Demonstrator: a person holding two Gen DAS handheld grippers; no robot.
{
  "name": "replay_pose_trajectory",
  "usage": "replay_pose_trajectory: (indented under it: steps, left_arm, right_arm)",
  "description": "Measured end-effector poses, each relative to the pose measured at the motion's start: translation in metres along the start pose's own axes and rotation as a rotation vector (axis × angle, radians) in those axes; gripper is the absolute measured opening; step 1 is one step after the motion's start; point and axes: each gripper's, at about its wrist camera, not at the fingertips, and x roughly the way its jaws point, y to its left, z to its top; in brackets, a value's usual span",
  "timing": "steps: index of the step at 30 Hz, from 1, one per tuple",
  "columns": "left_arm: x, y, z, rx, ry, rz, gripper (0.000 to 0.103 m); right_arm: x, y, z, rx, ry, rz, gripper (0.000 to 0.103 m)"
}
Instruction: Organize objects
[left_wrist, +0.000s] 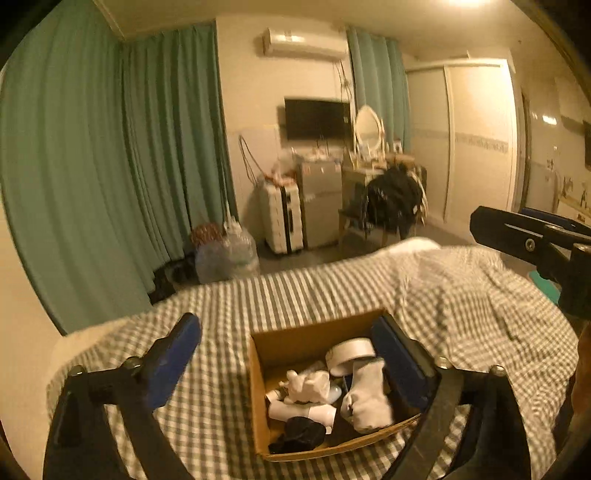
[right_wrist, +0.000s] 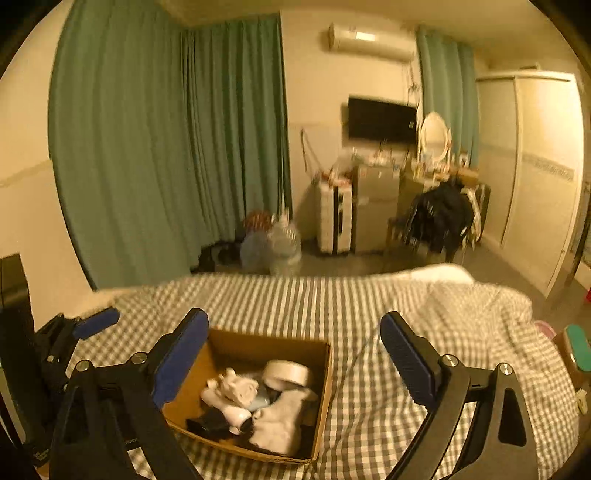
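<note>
An open cardboard box (left_wrist: 258, 373) sits on a checked bed cover (left_wrist: 295, 295). It holds a roll of white tape (left_wrist: 351, 352), white socks (left_wrist: 367, 398), crumpled white items (left_wrist: 306, 386) and a black item (left_wrist: 301, 434). My left gripper (left_wrist: 291, 363) is open and empty, hovering just above the box. In the right wrist view the box (right_wrist: 325, 369) lies between the fingers of my right gripper (right_wrist: 295, 358), which is open and empty above it. The tape (right_wrist: 286, 373) and socks (right_wrist: 280, 421) show there too. The left gripper shows at that view's left edge (right_wrist: 92, 325).
Green curtains (left_wrist: 110, 166) hang at the left. A suitcase (left_wrist: 280, 214), a small fridge (left_wrist: 319, 203), a dressing table with mirror (left_wrist: 365, 129) and a chair with dark clothes (left_wrist: 395, 199) stand by the far wall. Bags (left_wrist: 225, 251) lie on the floor.
</note>
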Motion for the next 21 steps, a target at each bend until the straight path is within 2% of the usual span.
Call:
replay_pose_trajectory:
  steps: [5,11,16,21]
  left_arm:
    - [-0.056,0.002,0.013,0.003,-0.089,0.032,0.102]
    - [-0.112,0.000,0.016,-0.007,-0.178,0.052,0.103]
    - [-0.146,-0.006,-0.002,-0.019,-0.254,0.061,0.103]
    - [-0.158,-0.012,-0.029,-0.010,-0.285,0.073,0.103]
  right_arm:
    - [-0.062,0.002,0.015,0.010,-0.105,-0.013,0.100]
    - [-0.121,-0.001,0.015,0.021,-0.204,-0.041,0.101]
    - [-0.157,-0.004,-0.004,0.008,-0.271,-0.062,0.102]
    - [-0.167,-0.006,-0.041,0.000,-0.272,-0.069,0.102]
